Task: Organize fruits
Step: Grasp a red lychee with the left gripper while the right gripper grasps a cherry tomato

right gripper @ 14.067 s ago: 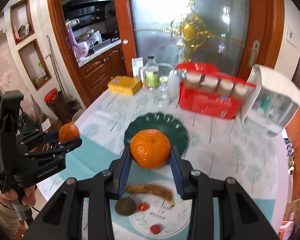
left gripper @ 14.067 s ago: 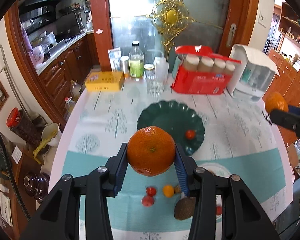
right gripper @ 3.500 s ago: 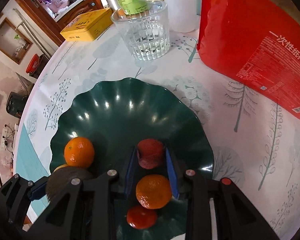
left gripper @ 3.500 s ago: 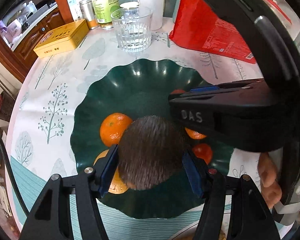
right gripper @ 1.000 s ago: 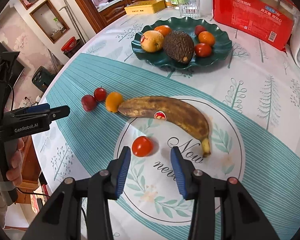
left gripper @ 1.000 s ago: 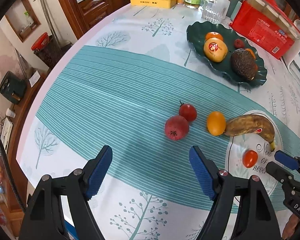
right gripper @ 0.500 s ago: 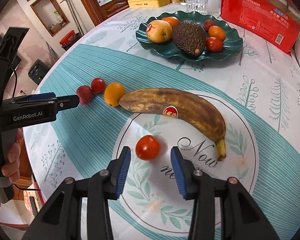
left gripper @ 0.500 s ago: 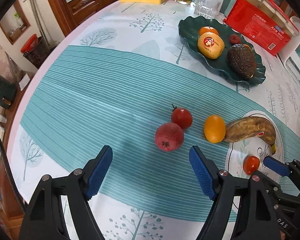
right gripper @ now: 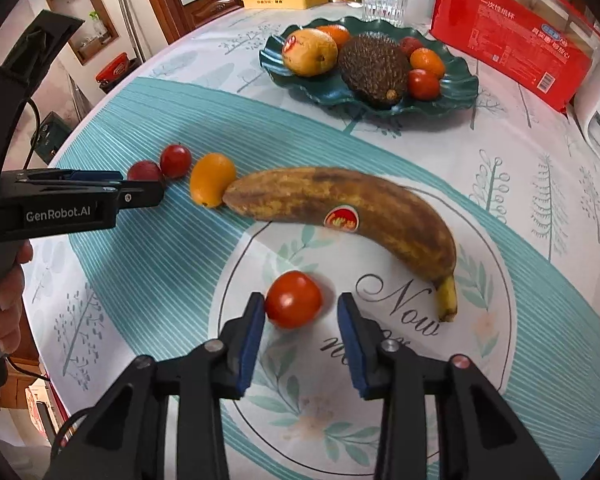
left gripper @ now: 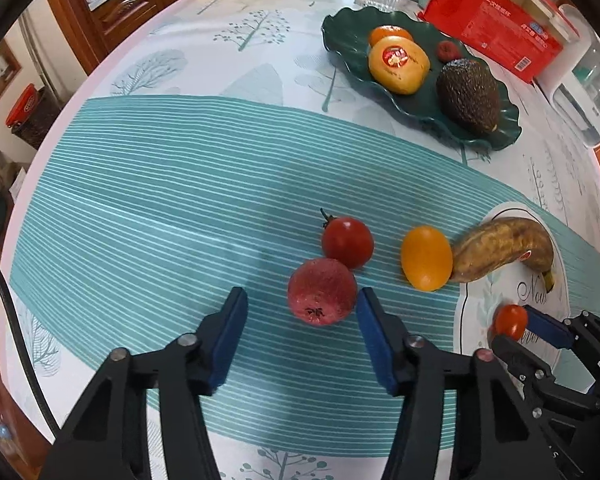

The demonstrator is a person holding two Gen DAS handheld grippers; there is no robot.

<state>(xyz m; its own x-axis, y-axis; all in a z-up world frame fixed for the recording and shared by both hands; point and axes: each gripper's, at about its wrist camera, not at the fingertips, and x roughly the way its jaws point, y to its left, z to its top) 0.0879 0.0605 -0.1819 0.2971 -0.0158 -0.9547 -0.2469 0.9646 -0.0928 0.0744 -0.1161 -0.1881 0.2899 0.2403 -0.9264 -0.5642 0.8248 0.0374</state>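
The banana (right gripper: 352, 216) lies slantwise, stem toward the table's near edge. Both tongs closing, not yet clamped — left gripper (left gripper: 300, 312) around the red lychee (left gripper: 322, 292), right gripper (right gripper: 302, 312) around a tomato (right gripper: 293, 299). Only the right view shows the person's hand (right gripper: 4, 292).

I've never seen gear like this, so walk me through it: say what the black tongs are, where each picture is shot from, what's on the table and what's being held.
No robot here: a person holds a pair of hand tongs in each hand, each with a camera looking along its fingers.

The left camera shows the left tongs closing around a dark red fruit; only one pad seems to touch it. The right camera shows the right tongs closing around a small tomato; again one pad is not yet pressing on it. Nothing is gripped yet.

Loose on the tablecloth: another tomato, a small orange fruit and a browned banana. The green plate already holds several fruits.
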